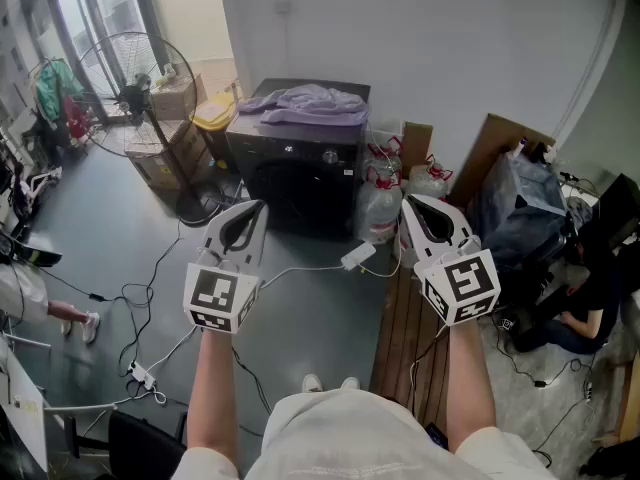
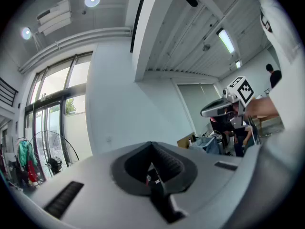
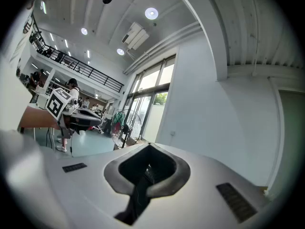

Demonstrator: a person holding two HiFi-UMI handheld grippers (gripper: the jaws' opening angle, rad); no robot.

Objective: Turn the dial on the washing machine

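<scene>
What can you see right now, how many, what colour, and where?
black front-loading washing machine: one, black, against the far wall
round silver dial: one, silver, on the washing machine's front panel
crumpled lilac cloth: one, lilac, on top of the washing machine
black pedestal fan: one, black, left of the washing machine
brown cardboard boxes: at least two, brown, beside the fan
clear plastic water jugs: at least two, clear with red handles, right of the washing machine
white cable with plug block: one, white, on the floor
slatted wooden board: one, brown, floor at right
left tool: one, white, jaws shut, empty
right tool: one, white, jaws shut, empty
</scene>
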